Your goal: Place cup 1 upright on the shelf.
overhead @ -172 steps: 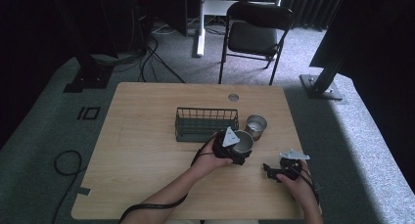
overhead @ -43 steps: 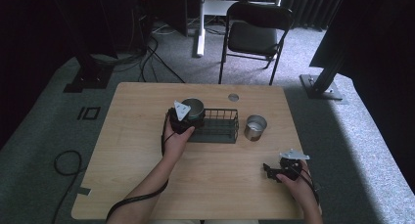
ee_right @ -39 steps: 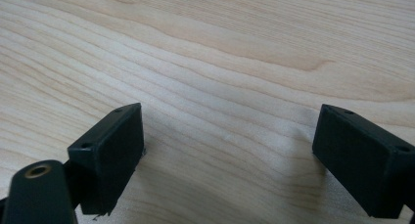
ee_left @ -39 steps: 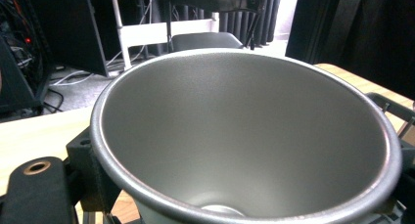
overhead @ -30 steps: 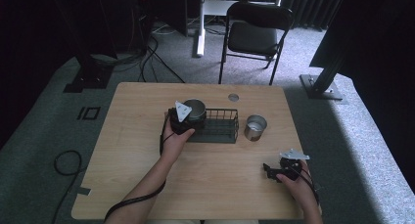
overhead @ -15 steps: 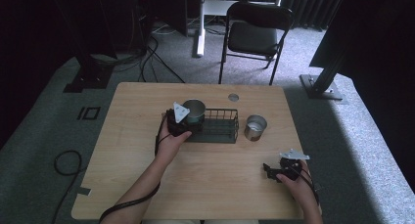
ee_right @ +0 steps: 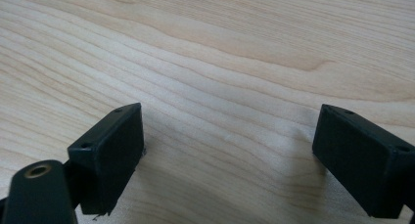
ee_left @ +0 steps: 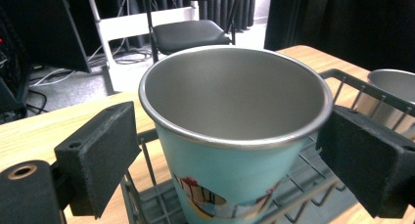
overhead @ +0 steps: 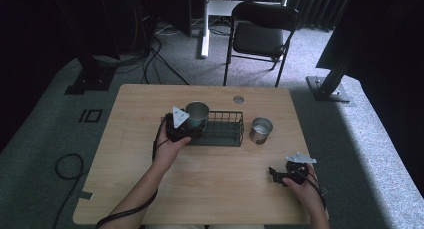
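Right gripper [ee_right: 230,155] low over bare wooden table [ee_right: 235,62] — jaws wide apart

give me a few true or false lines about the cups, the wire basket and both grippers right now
1. The teal cup stands in the wire basket. True.
2. The left gripper has its jaws clamped tight on the teal cup. False: both pads stand apart from the cup's sides.
3. The steel cup is inside the basket. False: it stands on the table, just to the basket's right.
4. The right gripper is open and holds nothing. True.
5. The teal cup lies on its side. False: it stands upright, mouth up.
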Demonstrator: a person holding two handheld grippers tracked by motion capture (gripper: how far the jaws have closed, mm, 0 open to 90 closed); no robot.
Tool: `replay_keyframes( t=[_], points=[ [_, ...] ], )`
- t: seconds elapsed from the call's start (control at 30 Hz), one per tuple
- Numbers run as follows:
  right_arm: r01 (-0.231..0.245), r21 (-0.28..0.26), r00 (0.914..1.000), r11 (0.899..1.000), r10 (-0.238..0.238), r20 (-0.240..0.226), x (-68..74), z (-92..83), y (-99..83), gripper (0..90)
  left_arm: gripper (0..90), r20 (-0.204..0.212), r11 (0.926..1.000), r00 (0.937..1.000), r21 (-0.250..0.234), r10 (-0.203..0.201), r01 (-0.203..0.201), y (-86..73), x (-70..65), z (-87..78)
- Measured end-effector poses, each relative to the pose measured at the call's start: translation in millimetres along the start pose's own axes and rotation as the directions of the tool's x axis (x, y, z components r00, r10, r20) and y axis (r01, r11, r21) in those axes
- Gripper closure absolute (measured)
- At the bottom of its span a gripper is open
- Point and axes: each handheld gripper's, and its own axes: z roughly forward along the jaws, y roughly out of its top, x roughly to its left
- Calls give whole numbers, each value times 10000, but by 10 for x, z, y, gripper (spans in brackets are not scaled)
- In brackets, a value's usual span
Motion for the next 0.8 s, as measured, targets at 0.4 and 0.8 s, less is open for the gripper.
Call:
replay_keyframes(
  t=[0.4, 0.8],
  points=[
    [-26, 5, 10000, 10000, 26, -1, 2, 0, 0, 115, 95, 147, 10000, 9999, -39, -27, 28, -39, 38, -167],
    [-24, 6, 10000, 10000, 24, -2, 2, 0, 0, 115, 95, 283, 9999, 9995, -11, 143, -143, -94, 101, -381]
  ],
)
